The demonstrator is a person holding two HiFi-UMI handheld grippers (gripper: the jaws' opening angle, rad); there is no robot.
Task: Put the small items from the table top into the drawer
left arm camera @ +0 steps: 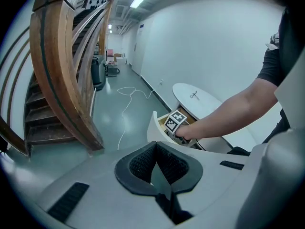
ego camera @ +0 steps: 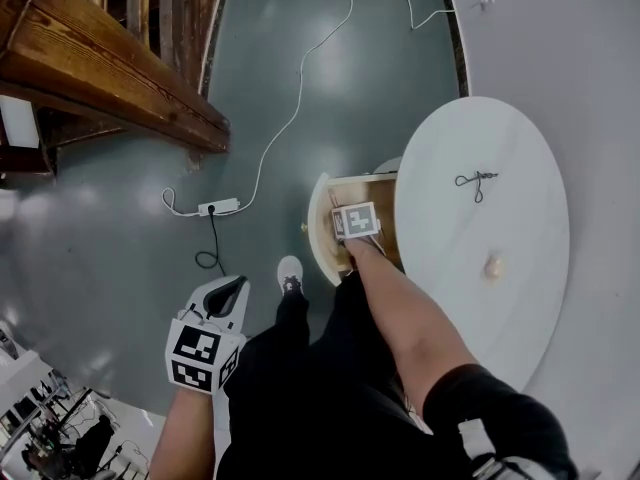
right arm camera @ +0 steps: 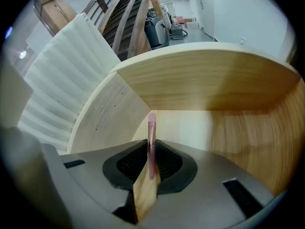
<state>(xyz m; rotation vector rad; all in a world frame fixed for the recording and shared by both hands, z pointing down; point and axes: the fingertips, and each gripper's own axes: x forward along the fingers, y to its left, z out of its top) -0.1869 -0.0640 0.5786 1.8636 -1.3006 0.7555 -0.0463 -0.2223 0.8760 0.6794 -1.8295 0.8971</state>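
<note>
An open wooden drawer (ego camera: 320, 236) sticks out from under the round white table top (ego camera: 470, 308). My right gripper (ego camera: 352, 236) reaches down into it, its marker cube on top. In the right gripper view, that gripper (right arm camera: 150, 162) is shut on a thin pink item (right arm camera: 151, 131) seen edge-on, with the drawer's wooden walls (right arm camera: 205, 80) all around. A dark looped cord (ego camera: 476, 181) and a small beige item (ego camera: 491, 265) lie on the table top. My left gripper (ego camera: 232, 290) hangs low at the left over the floor. In its own view, it (left arm camera: 155, 165) is shut and empty.
A wooden staircase (ego camera: 110, 58) rises at the left. A white cable with a power strip (ego camera: 218, 207) lies on the grey floor beside the drawer. The person's dark-clad legs and a shoe (ego camera: 290, 269) stand just in front of the drawer's white fluted front (right arm camera: 57, 89).
</note>
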